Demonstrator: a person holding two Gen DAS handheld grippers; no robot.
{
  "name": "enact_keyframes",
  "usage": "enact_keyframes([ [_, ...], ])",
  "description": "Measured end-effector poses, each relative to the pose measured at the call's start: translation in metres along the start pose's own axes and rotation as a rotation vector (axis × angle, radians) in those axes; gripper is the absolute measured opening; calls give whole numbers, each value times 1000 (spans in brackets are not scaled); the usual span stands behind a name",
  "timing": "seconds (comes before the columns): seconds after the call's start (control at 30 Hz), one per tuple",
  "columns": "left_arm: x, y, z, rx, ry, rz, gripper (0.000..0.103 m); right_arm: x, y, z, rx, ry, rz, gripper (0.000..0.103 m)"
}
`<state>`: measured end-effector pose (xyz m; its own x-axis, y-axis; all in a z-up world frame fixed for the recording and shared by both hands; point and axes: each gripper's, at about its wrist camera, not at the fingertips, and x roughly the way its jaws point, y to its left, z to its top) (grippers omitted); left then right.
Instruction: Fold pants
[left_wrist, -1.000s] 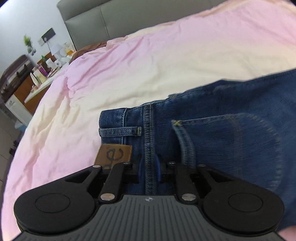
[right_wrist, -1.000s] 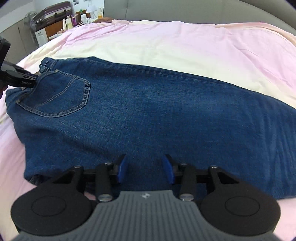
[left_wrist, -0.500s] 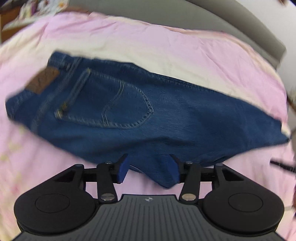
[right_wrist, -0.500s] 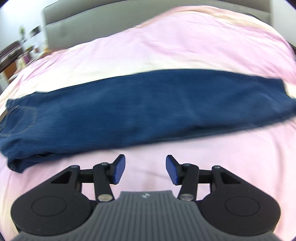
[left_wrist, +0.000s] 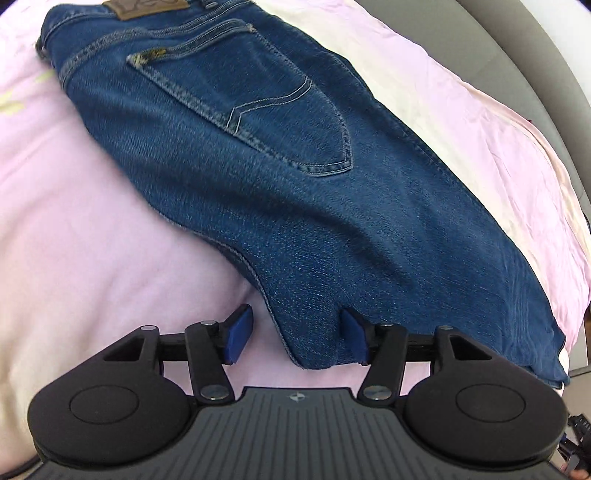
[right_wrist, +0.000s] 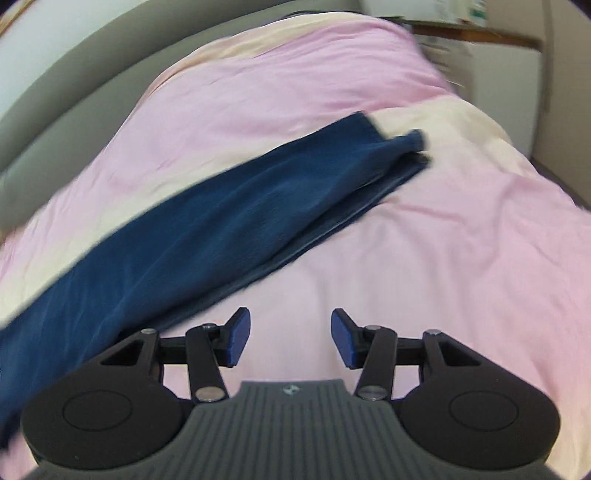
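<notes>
the pants (left_wrist: 280, 206) lie flat on the pink bedspread (left_wrist: 92, 258), folded lengthwise so that one leg rests on the other. in the left wrist view the waistband sits at the upper left, with a brown leather patch (left_wrist: 146, 7) at the top edge and a back pocket (left_wrist: 280, 110) facing up. the denim runs diagonally from there toward the lower right. a rounded corner of the seat area points toward the camera and lies between the fingers of the left gripper (left_wrist: 297, 341).

the left gripper is spread wide. its right blue pad (left_wrist: 352, 339) sits at the edge of the denim (contact cannot be confirmed), while the left pad is clear of the cloth, over bare bedspread. nothing is clamped.

in the right wrist view the leg portion of the pants (right_wrist: 221, 206) crosses the frame from the lower left to the upper right, ending at the cuffs (right_wrist: 410, 147). the two layers are slightly offset, with the lower leg showing as a darker strip along the near edge. this view is motion-blurred, so seam detail is not readable.

the right gripper (right_wrist: 290, 341) is also spread wide and holds nothing. its fingers hover over bare bedspread (right_wrist: 443, 258), just beside the near edge of the leg and apart from it.

a grey upholstered bed frame (right_wrist: 74, 74) curves behind the bedspread in both views.
</notes>
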<state>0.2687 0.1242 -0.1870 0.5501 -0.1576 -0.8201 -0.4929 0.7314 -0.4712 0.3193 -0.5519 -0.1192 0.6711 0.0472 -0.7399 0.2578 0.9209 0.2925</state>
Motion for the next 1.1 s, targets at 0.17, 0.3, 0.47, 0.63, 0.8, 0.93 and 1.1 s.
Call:
enact_keyframes([
  [0.17,-1,3,-5,-12,-19,-63,25,32,-62,57,304,-105,27,46],
  [0.3,-2,-3,-9,4,-44,-25,20,63,-92,89,455,-139,71,46],
  [0.47,0,-3,-9,-15,-28,-5,20,105,-113,105,496,-122,32,46],
  [0.63,11,-5,-4,-52,0,4,29,129,-129,98,550,-123,51,45],
  [0.8,6,-8,-1,-53,-20,-10,13,120,-109,109,473,-135,20,14],
  [0.93,-14,-15,8,-15,-29,-13,7,87,-76,125,363,-199,-64,12],
  [1.1,-48,-24,22,47,-27,-2,5,29,-51,144,292,-251,-125,10],
])
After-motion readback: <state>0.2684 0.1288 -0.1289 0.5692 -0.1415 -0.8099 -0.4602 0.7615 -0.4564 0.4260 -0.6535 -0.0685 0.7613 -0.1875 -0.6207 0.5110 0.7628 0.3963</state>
